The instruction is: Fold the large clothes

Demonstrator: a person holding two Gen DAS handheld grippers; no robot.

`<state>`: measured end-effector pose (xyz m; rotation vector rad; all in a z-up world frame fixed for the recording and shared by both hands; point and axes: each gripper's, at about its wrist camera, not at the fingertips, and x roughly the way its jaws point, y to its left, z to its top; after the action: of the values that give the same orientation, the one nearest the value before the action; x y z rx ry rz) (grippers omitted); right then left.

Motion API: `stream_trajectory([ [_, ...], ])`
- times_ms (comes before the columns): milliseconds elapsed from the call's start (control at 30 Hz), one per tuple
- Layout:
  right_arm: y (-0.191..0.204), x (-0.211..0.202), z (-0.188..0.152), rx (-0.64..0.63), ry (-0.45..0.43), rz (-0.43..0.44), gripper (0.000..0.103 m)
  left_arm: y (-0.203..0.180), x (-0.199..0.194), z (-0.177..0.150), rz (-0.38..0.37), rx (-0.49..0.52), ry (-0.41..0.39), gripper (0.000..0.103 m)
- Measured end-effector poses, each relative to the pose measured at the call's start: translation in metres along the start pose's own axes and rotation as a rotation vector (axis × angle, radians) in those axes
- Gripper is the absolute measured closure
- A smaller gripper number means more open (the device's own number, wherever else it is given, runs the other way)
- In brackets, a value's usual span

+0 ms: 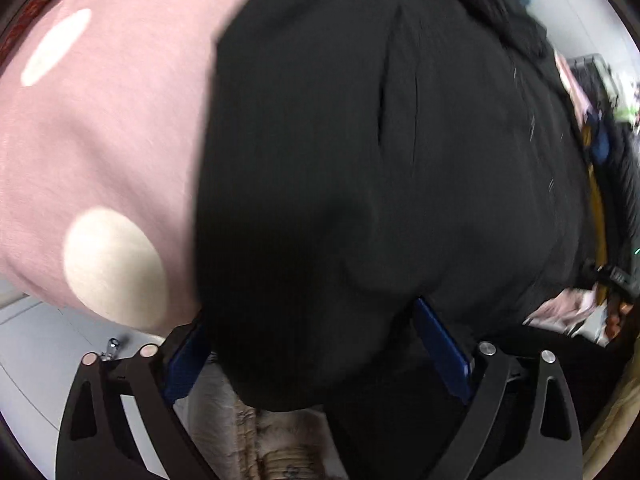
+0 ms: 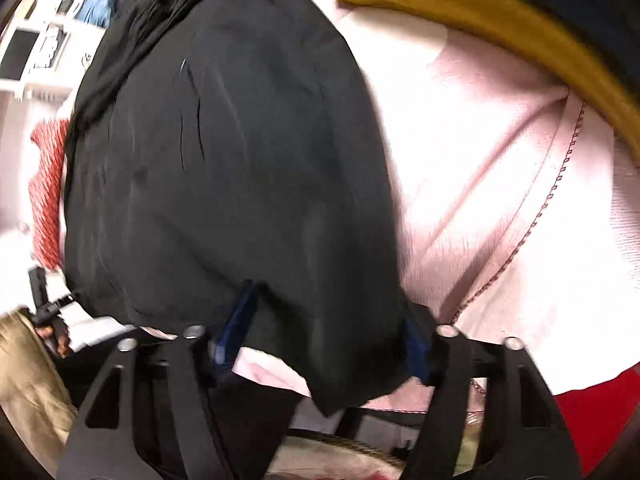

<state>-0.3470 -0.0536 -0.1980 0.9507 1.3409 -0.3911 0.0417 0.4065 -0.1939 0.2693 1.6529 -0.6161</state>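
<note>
Fabric of black garment (image 1: 380, 160) is seen filling frame centre in both views, draped between spread fingers of left gripper (image 1: 320, 344) and right gripper (image 2: 324, 332), neither clamped on it.

Black garment (image 1: 360, 160) fills both jaw gaps; mustard cloth (image 2: 480, 12) beyond right.

The left black two-finger tongs (image 1: 320, 344) stand with their blue-padded fingers (image 1: 440, 344) spread wide apart, a fold of black cloth (image 1: 360, 160) draped between and over the finger pads. The right black two-finger tongs (image 2: 324, 340) are likewise spread, blue pads (image 2: 240, 320) at either side of the same black cloth, its hem hanging down between the fingers.
</note>
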Motion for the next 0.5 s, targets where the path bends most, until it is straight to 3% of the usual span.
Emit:
stream_trajectory([
  [33, 0.001, 0.001, 0.000, 0.005, 0.000, -0.009, 0.065, -0.001, 0.000, 0.000, 0.015, -0.001, -0.014, 0.015],
  [67, -0.002, 0.001, 0.000, 0.029, 0.008, 0.013, 0.072, -0.002, 0.000, 0.002, 0.024, -0.015, -0.021, 0.019],
  [167, 0.002, -0.004, 0.004, 0.031, 0.014, 0.053, 0.088, -0.005, -0.013, 0.005, -0.017, -0.021, -0.021, 0.065],
  [200, 0.006, -0.006, 0.006, 0.012, 0.011, 0.056, 0.092, -0.012, -0.016, 0.007, -0.026, -0.008, -0.020, 0.085],
  [233, 0.010, -0.011, 0.007, 0.001, 0.006, 0.067, 0.093, -0.015, -0.022, 0.007, -0.021, 0.016, -0.020, 0.093],
  [400, 0.014, -0.035, 0.007, 0.011, 0.006, 0.112, 0.097, -0.023, -0.056, 0.004, -0.046, 0.094, -0.051, 0.100],
  [500, 0.014, -0.040, -0.006, 0.002, 0.047, 0.130, 0.099, -0.023, -0.059, -0.005, -0.062, 0.130, -0.015, 0.101],
])
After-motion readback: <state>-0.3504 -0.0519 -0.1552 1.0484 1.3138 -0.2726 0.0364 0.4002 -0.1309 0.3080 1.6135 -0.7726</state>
